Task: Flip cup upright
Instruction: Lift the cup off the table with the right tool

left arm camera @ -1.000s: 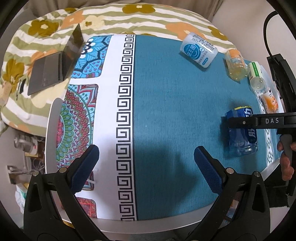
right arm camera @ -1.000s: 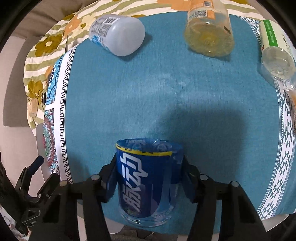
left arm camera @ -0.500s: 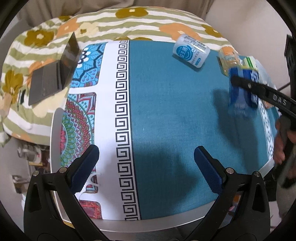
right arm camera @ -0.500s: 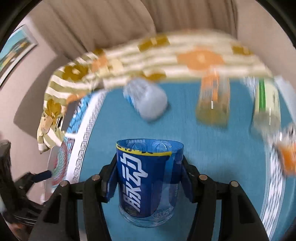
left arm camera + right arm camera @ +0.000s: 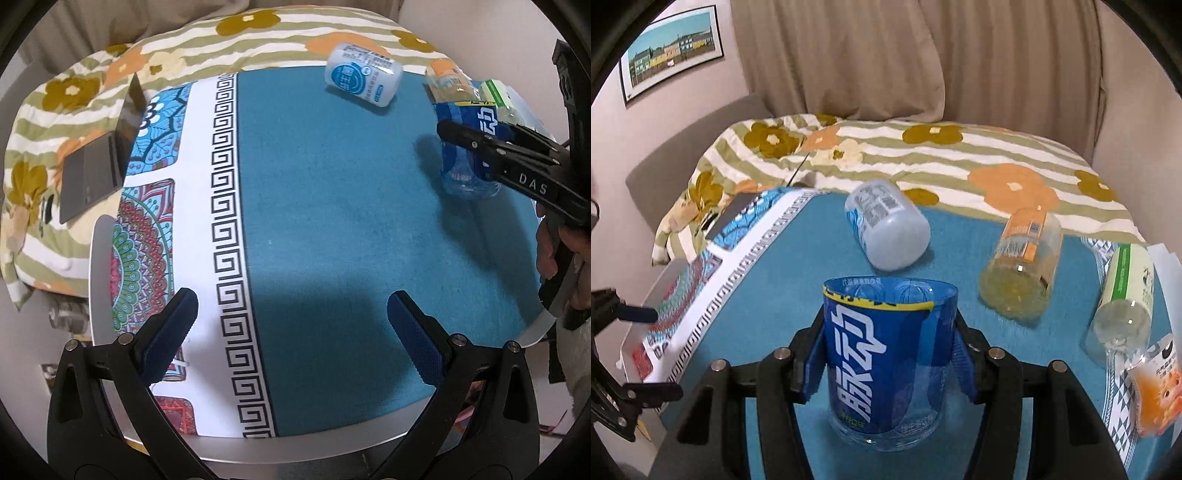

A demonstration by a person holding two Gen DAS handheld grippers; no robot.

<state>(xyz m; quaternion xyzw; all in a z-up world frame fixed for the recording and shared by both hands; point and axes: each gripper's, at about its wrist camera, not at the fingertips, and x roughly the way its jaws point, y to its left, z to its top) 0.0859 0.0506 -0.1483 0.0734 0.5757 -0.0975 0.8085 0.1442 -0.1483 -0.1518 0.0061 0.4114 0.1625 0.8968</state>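
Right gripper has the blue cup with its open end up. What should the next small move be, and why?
Probably lower it until its base sits flat, then open. The right gripper is shut on the blue-labelled clear plastic cup, rim up and near vertical. The left wrist view shows its clear base slightly tilted above the teal tablecloth; contact is unclear. The left gripper is open and idle.

Glossy clear-plastic cup [image 5: 888, 363], matt tablecloth [image 5: 332, 221]

free: teal cloth [image 5: 332, 221] centre | blocked: far edge, toppled bottles [image 5: 890, 229]
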